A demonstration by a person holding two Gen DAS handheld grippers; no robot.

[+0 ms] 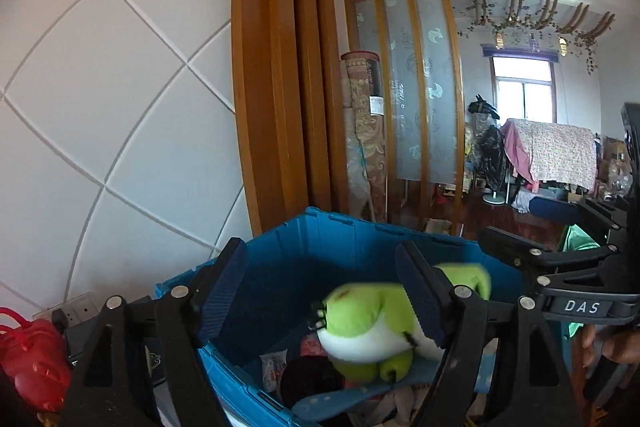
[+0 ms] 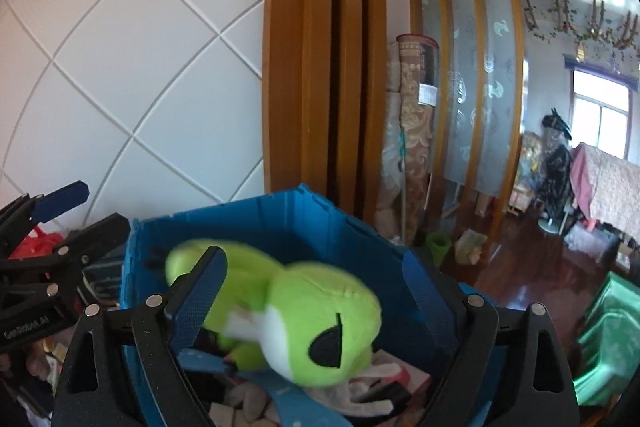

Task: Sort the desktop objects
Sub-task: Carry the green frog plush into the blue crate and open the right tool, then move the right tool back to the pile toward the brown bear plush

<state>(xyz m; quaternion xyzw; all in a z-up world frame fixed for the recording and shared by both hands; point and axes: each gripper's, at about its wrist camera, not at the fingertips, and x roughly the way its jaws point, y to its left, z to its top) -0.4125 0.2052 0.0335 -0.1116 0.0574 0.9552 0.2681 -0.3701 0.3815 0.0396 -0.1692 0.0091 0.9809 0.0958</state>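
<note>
A green and white plush frog (image 2: 320, 323) hangs blurred over a blue storage bin (image 2: 280, 219), between the wide-open jaws of my right gripper (image 2: 316, 291); neither pad touches it. In the left wrist view the frog (image 1: 368, 327) shows above the bin (image 1: 320, 251), partly behind the right finger of my open, empty left gripper (image 1: 320, 287). The bin holds several items: clothes, a dark ball, a packet. The right gripper's body shows at the right of the left wrist view (image 1: 576, 307).
A red bag (image 1: 32, 359) and a wall socket (image 1: 76, 309) lie left of the bin. A wooden pillar (image 2: 324, 59) and white panelled wall stand behind. A green plastic tub (image 2: 604, 343) sits on the dark floor at right. Rolled carpets (image 2: 408, 139) lean by a slatted screen.
</note>
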